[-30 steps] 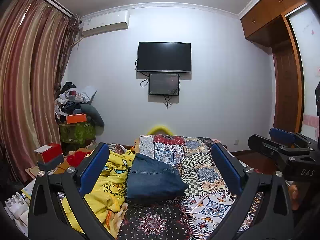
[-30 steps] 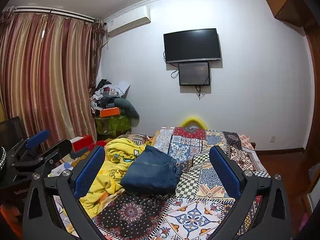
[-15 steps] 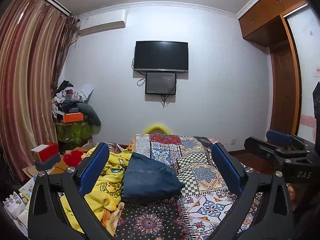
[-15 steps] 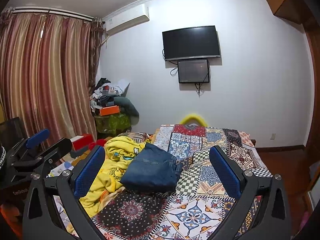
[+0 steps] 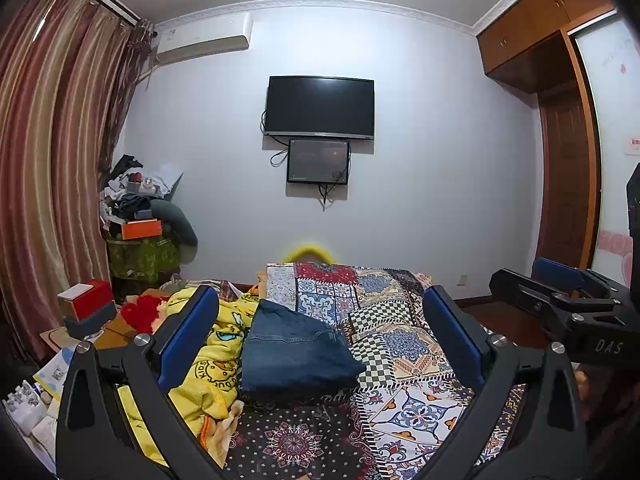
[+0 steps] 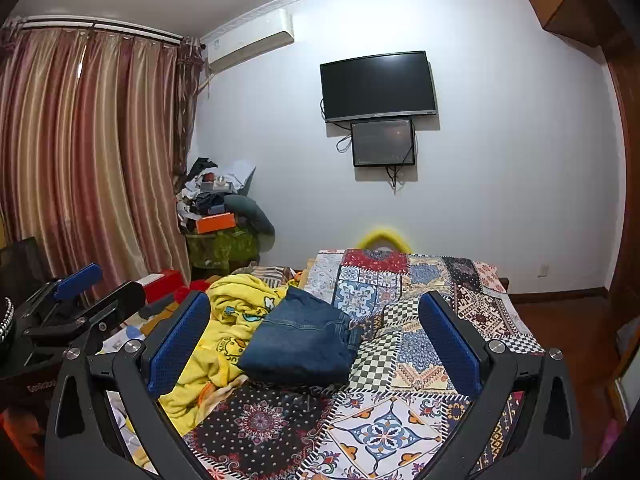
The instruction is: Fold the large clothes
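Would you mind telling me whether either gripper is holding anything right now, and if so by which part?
Nothing is held. The left gripper and right gripper are both open and empty, above the bed, with the folded jeans lying untouched on the patchwork quilt.

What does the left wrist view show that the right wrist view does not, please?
Only the left wrist view shows the right gripper and the tall wooden wardrobe. Only the right wrist view shows the left gripper and the full curtain. Both show the folded jeans beside the yellow blanket on the patchwork bedspread.
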The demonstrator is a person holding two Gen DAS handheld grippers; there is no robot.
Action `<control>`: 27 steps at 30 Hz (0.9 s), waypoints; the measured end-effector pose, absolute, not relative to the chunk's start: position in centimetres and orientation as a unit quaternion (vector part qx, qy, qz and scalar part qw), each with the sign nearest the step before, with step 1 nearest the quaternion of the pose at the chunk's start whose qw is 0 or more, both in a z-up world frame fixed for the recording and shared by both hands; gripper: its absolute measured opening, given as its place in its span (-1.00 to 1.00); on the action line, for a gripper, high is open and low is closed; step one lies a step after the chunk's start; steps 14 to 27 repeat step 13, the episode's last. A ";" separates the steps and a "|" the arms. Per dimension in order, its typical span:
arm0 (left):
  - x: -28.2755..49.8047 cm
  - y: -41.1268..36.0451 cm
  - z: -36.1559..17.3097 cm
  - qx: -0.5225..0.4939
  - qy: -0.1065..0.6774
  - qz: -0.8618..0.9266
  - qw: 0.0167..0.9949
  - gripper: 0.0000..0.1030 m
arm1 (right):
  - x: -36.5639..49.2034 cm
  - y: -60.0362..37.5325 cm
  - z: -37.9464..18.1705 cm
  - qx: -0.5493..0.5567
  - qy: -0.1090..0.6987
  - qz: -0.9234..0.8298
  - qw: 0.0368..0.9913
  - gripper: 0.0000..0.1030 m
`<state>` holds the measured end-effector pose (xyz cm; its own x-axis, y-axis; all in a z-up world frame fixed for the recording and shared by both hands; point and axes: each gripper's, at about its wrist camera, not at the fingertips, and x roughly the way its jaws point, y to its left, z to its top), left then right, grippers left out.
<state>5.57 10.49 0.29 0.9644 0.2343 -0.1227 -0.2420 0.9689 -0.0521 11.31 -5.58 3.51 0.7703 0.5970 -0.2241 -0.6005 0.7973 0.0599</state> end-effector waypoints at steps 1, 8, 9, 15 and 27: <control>5.6 10.5 0.3 -0.033 0.059 0.120 0.991 0.99 | 11.3 -5.6 3.5 -0.007 0.117 0.318 0.941 1.00; 5.8 10.5 0.0 -0.036 0.060 0.115 0.991 0.99 | 11.4 -5.6 3.5 -0.007 0.117 0.317 0.941 1.00; 5.8 10.5 0.0 -0.036 0.060 0.114 0.991 0.99 | 11.4 -5.6 3.5 -0.006 0.117 0.317 0.941 1.00; 5.9 10.6 -0.3 -0.040 0.062 0.112 0.991 0.99 | 11.7 -5.5 3.4 -0.004 0.122 0.315 0.941 1.00; 5.9 10.6 -0.3 -0.040 0.062 0.112 0.991 0.99 | 11.7 -5.5 3.4 -0.004 0.122 0.315 0.941 1.00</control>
